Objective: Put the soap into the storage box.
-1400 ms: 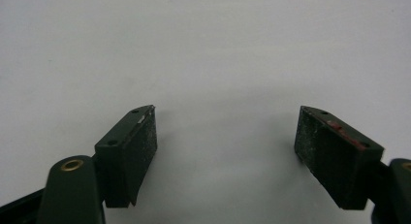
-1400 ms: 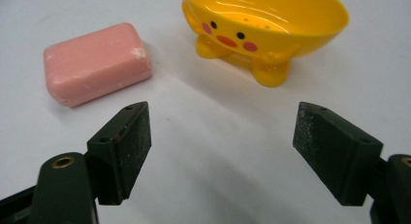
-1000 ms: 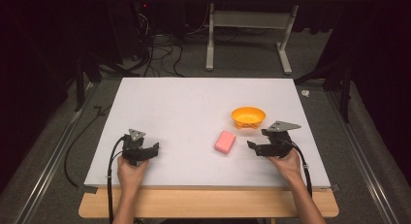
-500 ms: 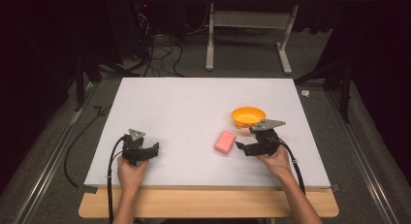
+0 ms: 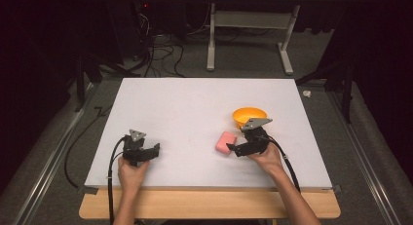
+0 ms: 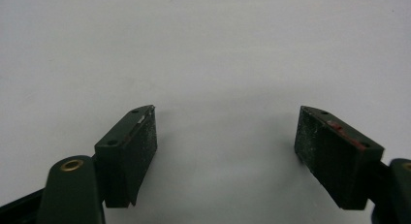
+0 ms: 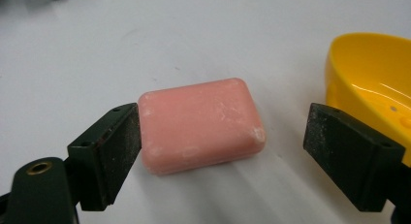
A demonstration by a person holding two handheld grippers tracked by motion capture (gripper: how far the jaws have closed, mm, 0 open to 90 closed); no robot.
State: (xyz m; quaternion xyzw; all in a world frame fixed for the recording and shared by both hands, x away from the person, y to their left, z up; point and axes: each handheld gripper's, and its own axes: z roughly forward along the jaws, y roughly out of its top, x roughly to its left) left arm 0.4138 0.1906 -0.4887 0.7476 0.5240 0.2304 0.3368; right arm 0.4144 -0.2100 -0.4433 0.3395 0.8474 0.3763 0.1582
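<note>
High view: white table [image 5: 195, 113], person's forearms in from 6 o'clock. Left gripper [image 5: 146, 154] sits near the table's 7 o'clock corner, held in the left hand [image 5: 130, 170], cable trailing off the front edge. Right gripper [image 5: 233, 148] at about 4 o'clock of table centre, in the right hand [image 5: 267, 159], pointing toward 9 o'clock at the pink soap bar [image 5: 226, 141]. Yellow bowl [image 5: 249, 117] just beyond, at 1 o'clock of the soap, near but apart from it.

Right gripper view: jaws spread wide around the soap. One pad [image 7: 127, 145] touches or nearly touches the bar's end; the other pad stands clear of it, with the bowl's rim right behind. Soap lies flat on the table, scuffed whitish at the edges. No readable stamp or lettering on soap or bowl.

Left gripper view: jaws spread, bare table between them. No markings legible.
</note>
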